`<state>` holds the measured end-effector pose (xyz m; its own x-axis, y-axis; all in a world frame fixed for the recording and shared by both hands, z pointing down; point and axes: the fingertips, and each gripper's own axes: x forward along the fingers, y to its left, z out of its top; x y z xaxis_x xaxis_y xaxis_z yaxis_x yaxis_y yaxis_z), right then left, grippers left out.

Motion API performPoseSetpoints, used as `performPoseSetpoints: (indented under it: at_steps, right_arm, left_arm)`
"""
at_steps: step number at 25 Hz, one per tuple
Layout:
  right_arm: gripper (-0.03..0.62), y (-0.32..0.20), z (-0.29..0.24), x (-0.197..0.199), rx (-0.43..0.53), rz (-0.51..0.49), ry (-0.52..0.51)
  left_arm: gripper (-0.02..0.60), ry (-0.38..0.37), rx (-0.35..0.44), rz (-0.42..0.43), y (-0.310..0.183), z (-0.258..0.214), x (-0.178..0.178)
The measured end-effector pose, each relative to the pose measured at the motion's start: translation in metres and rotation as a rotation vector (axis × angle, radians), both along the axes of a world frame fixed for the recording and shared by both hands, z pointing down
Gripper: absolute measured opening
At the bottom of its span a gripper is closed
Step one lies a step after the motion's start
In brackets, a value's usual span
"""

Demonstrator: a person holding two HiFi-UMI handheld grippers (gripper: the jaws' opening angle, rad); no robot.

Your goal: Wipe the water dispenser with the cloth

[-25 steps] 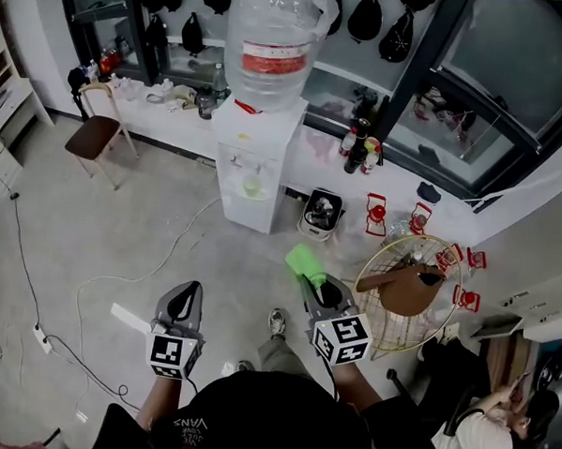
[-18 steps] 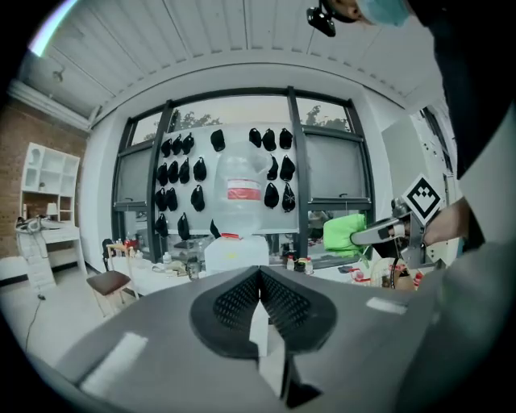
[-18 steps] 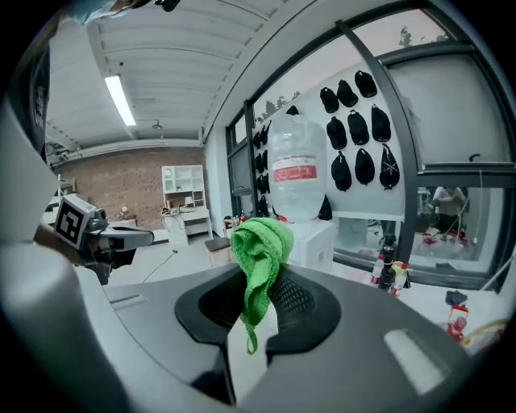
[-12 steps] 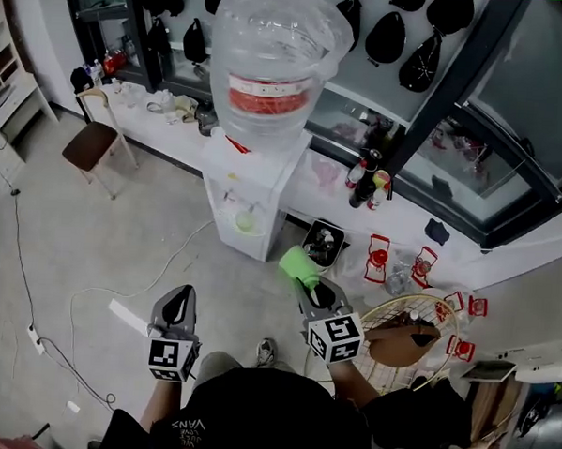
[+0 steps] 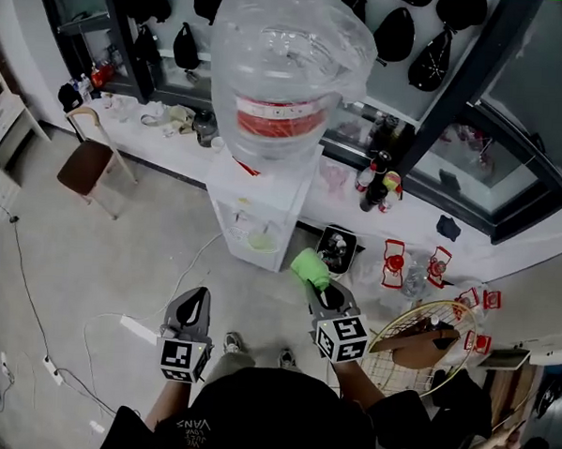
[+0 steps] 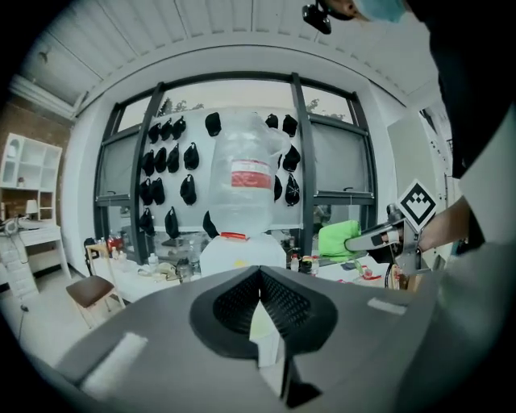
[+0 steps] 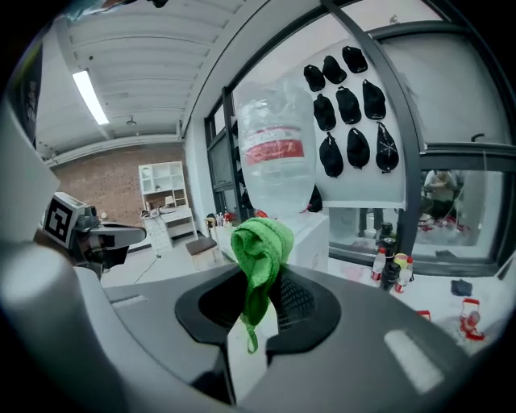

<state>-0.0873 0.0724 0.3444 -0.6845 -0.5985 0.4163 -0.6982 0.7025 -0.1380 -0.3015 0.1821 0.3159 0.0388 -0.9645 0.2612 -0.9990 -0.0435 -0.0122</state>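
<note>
- A person stands facing a white water dispenser topped with a big clear bottle, a gripper in each hand
- The right gripper has its jaws clamped on a bunched green cloth; in the right gripper view the cloth bulges above the right gripper's jaws and a thin tail of it hangs down between them
- The cloth is held in the air, near the dispenser's lower right corner in the head view and apart from the cabinet
- The left gripper sits lower and to the left, its jaws brought together with nothing between them, as the left gripper view shows
- From that view the dispenser stands straight ahead under its bottle, with the cloth off to the right
- Dark bags hang on the far window wall, drink bottles stand on the ledge right of the dispenser, and a chair stands at far left
- A round wire basket lies on the floor at near right
</note>
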Motion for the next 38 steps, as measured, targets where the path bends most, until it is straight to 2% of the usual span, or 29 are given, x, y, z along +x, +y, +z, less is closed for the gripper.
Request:
performPoseSetpoints:
  at_steps: [8,14,21,25,29,34,38]
  right_arm:
    - [0.080,-0.016,0.012,-0.047,0.009,0.143,0.031]
    - [0.080,-0.029,0.033,-0.056,-0.003,0.203,0.063]
    - [0.080,-0.067,0.072,-0.033,-0.013,0.189,0.116]
    - [0.080,-0.093,0.084,-0.028,-0.003,0.120,0.147]
    - [0.080,-0.119,0.100,-0.023,0.011,0.034,0.180]
    - [0.078,-0.145,0.113,-0.028,0.021,-0.057,0.136]
    - [0.078,-0.160,0.122,-0.039,0.040,-0.104,0.094]
  left_arm:
    - [0.002,-0.029,-0.015,0.211,-0.036,0.009,-0.048]
    - [0.002,-0.021,-0.035,0.289,-0.056,0.026,-0.061]
    - [0.002,-0.037,-0.057,0.282,-0.087,0.045,-0.039]
    - [0.002,-0.043,-0.043,0.231,-0.107,0.051,-0.022]
    - [0.002,-0.036,-0.076,0.197,-0.130,0.057,0.004]
    - [0.002,-0.044,-0.140,0.183,-0.156,0.073,0.039]
    - [0.002,-0.040,-0.143,0.173,-0.177,0.082,0.055]
